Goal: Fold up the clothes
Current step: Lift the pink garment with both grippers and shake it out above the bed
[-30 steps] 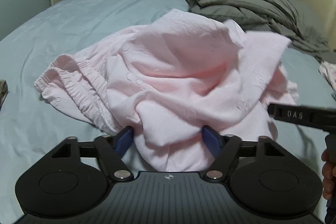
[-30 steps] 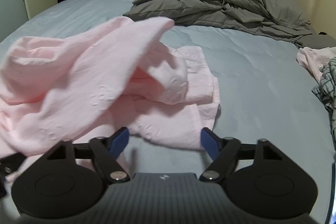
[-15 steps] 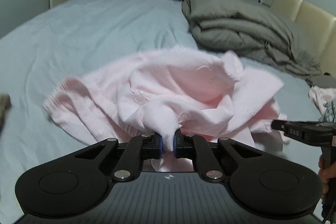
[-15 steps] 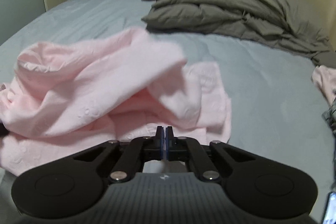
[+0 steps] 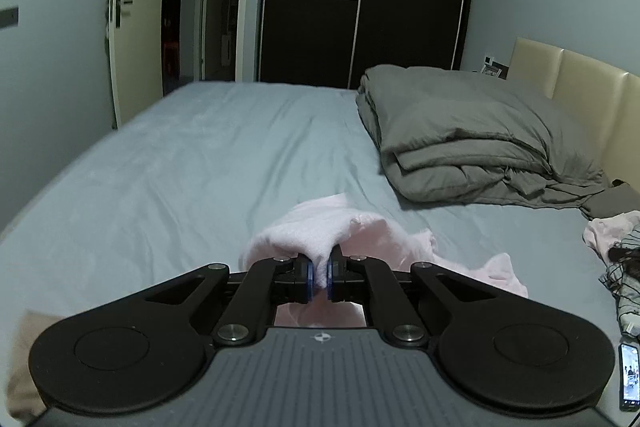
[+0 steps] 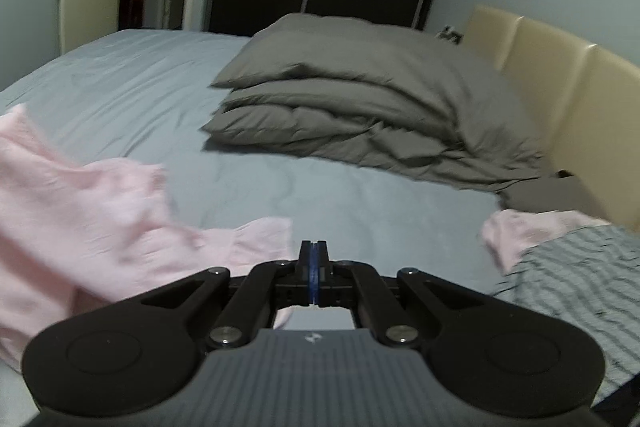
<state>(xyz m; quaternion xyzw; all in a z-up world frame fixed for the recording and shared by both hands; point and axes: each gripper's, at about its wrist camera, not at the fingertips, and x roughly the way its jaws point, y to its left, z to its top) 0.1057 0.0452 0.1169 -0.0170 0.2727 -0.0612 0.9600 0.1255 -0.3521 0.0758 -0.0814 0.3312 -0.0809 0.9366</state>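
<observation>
Pink garment (image 5: 320, 227); grey duvet (image 5: 460, 131); pale-blue sheet (image 5: 200, 155).

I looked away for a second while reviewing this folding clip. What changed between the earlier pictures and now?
Both claws closed and rose. The left claw now pinches a bunch of the pink garment and lifts it off the bed. The right claw is shut; no cloth shows between its pads. The grey duvet stayed put.
</observation>
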